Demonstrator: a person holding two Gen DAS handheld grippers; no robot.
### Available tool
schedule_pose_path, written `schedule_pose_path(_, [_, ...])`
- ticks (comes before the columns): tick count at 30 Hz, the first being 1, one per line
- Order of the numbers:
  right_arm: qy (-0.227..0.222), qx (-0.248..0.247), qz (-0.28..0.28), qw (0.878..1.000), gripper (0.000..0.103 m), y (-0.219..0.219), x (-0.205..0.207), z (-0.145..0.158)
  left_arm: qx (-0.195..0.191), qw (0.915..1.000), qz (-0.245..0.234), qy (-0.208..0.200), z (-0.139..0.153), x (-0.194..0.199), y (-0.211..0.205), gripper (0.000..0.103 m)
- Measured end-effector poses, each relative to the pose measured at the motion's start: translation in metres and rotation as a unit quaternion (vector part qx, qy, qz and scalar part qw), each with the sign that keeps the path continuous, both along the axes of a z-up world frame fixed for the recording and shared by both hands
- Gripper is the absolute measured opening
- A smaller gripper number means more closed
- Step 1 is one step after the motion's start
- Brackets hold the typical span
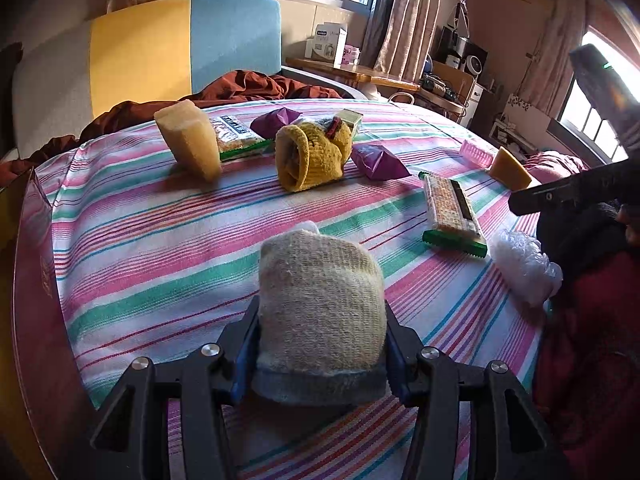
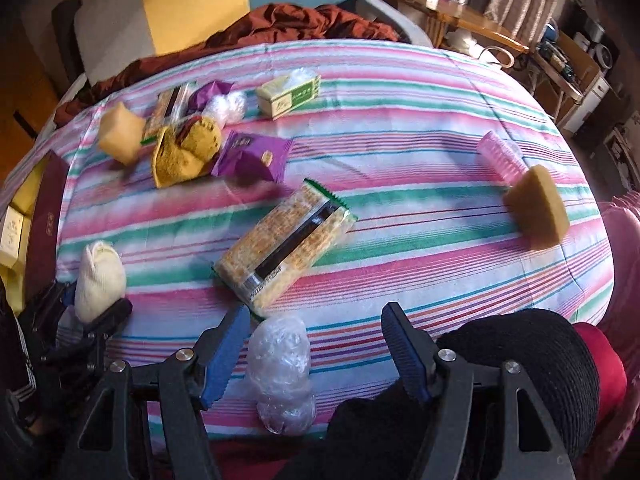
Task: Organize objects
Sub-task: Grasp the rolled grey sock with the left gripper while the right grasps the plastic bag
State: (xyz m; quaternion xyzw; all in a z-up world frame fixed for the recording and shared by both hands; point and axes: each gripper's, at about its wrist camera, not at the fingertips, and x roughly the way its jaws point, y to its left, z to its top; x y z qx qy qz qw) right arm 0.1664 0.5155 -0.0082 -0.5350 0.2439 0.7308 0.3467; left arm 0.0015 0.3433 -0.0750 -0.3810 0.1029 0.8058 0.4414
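Here, a rolled cream sock (image 1: 320,312) is being pinched between the pads of the left gripper (image 1: 320,356) just above the striped bedspread (image 1: 160,240), while the right gripper (image 2: 312,344) is being held spread around a crumpled clear plastic bag (image 2: 280,372) at the near edge, its pads apparently not yet pressing. Seemingly, sorting is being carried out: the bag's grip is calling for a close, and the sock is awaiting placement, perhaps by the yellow sock (image 1: 312,156).

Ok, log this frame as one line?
left gripper: shut on rolled cream sock | right gripper: open over clear plastic bundle | striped bedsheet: items scattered
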Motion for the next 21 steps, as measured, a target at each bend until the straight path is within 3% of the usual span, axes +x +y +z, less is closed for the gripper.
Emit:
schedule_pose_path(5, [-0.055,-0.057,0.046,0.996,0.061,-0.004,-0.013,-0.020,0.000,1.0000,0.000,0.000,0.000,0.000,0.000,0.054])
schedule_pose_path(9, [-0.110,-0.098,0.087,0.985,0.056,-0.014,-0.022,-0.038,0.000,1.0000,0.000,0.000,0.000,0.000,0.000,0.054])
schedule_pose_path(11, [-0.141,-0.090,0.105,0.980,0.035,-0.021,-0.025,-0.045,0.000,1.0000,0.000,0.000,0.000,0.000,0.000,0.054])
schedule_pose_path(12, [-0.147,-0.079,0.108,0.980,0.035,-0.024,-0.026,-0.045,0.000,1.0000,0.000,0.000,0.000,0.000,0.000,0.054])
schedule_pose_path(17, [-0.101,-0.053,0.098,0.989,0.035,-0.034,-0.023,-0.032,0.000,1.0000,0.000,0.001,0.000,0.001,0.000,0.054])
schedule_pose_path(21, [-0.041,-0.048,0.128,0.990,0.035,-0.058,-0.034,-0.024,0.000,1.0000,0.000,0.002,0.000,0.001,0.000,0.054])
